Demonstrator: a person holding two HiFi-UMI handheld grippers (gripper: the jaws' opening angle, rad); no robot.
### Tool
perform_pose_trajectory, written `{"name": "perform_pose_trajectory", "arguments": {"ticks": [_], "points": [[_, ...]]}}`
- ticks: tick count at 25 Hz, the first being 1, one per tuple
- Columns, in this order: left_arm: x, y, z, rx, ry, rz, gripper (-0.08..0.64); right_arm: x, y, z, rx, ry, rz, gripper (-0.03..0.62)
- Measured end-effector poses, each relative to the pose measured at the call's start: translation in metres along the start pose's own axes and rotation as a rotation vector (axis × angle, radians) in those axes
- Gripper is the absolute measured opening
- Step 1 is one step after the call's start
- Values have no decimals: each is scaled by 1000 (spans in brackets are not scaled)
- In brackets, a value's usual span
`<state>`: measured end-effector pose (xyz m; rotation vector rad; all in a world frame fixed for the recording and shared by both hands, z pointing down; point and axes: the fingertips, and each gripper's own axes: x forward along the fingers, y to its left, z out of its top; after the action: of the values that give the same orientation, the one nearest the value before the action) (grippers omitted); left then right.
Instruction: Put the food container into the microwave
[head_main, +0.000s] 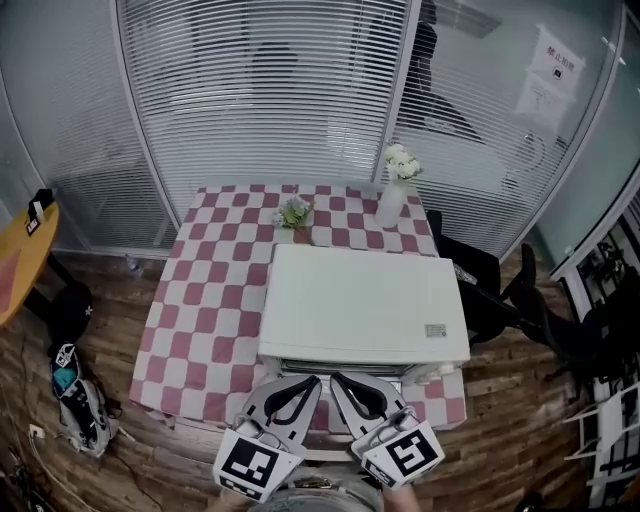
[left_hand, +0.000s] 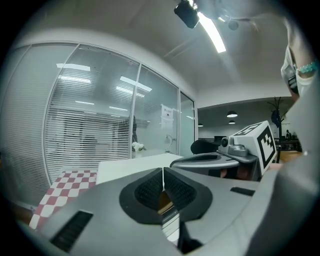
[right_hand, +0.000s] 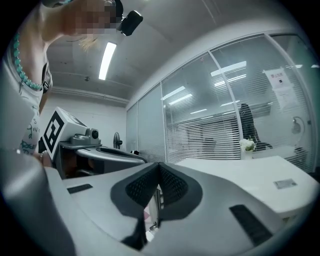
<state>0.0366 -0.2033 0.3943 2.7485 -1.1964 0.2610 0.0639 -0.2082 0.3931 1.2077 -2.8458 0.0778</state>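
Although looked for in all three views, no sign of any food container: not on the table, not between either pair of jaws. Perhaps shut inside already, perhaps waiting somewhere out of frame; impossible to decide from here.

Seen only from above, the white box-shaped microwave (head_main: 365, 300), with its door side turned to the near edge and hidden, so open or closed cannot be told. Just in front of that near side, the grey left gripper (head_main: 310, 382) and the grey right gripper (head_main: 340, 380), side by side, both with pads pressed together and pinching nothing.

Possible troubles from this position:

Reaching for a door or a container with jaws pressed together like this: only a push or a slip, no real hold.

Standing so near to the front: danger of a knock between a swinging door and either gripper.

Pulling hard on a probably light oven, placed close to the near edge of the pink-and-white checked tablecloth (head_main: 200, 320): possible slide toward the near side, with the cloth dragged along.

Pushing instead: danger for the slim white vase with white flowers (head_main: 392, 200) just beside the far right corner, and for the small green posy (head_main: 294, 212) near the far left corner. Both easy to tip, by the look.
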Motion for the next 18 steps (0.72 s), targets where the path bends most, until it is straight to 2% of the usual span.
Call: {"name": "perform_pose_trajectory", "arguments": {"ticks": [18], "points": [[5, 8, -5, -18, 11, 15, 17, 6, -3, -6, -5, 29, 17, -8]]}}
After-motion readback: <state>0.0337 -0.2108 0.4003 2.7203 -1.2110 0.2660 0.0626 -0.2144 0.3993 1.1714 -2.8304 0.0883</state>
